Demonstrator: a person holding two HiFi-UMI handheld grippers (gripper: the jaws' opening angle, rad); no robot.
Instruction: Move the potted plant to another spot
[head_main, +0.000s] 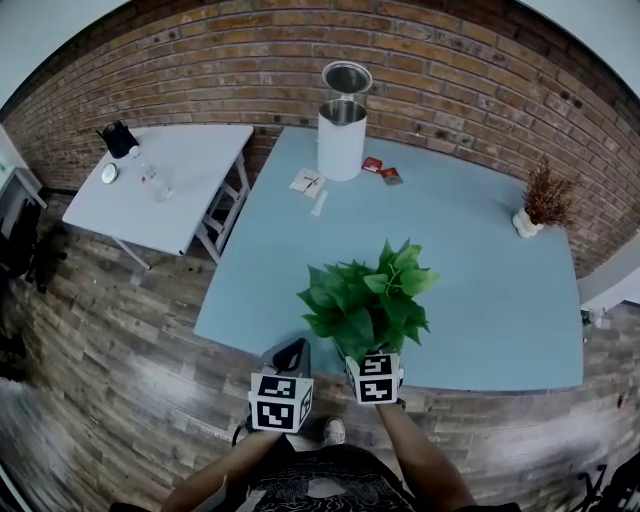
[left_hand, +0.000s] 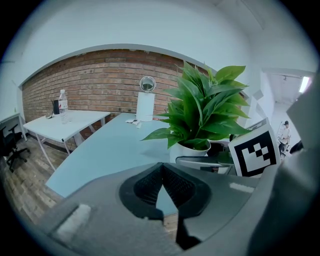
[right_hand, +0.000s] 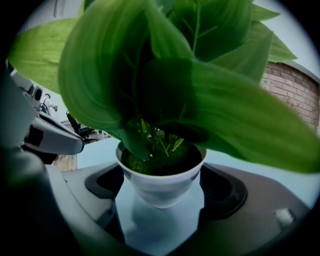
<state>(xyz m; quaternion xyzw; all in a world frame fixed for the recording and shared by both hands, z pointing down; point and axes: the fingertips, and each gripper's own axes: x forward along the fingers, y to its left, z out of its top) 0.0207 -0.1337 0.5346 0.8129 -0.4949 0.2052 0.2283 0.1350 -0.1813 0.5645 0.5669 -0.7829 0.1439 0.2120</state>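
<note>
Your right tool (right_hand: 161, 194) has its jaws set on either side of the white pot (right_hand: 160, 186); the pads meet the pot just under its rim on both sides, so read it as clamped on the potted plant (head_main: 368, 295). From the right gripper view you cannot tell whether the pot's base rests on the counter (head_main: 480, 300) or hangs just above it; broad green leaves fill the upper part of that view.

Your left tool (left_hand: 161, 172) has its jaws together, pads touching, with nothing between them; it sits just off the counter's near edge, at about 9 o'clock from the plant, above the wood floor (head_main: 110, 340). In its view the plant stands at 1 o'clock, and the right tool's marker cube (left_hand: 255, 152) is just beside the pot at 3 o'clock.

In the head view the potted plant is at the 6 o'clock edge of the pale blue counter, close to you; a white bin (head_main: 342, 135) with its lid raised stands at 12 o'clock by the brick wall (head_main: 200, 70); a small dried plant (head_main: 545, 195) in a white vase sits at 2 o'clock, well apart from the green one; red packets (head_main: 382, 170) lie just beside the bin. A separate white counter (head_main: 190, 180) stands at 10 o'clock, carrying a clear bottle (head_main: 155, 183).
</note>
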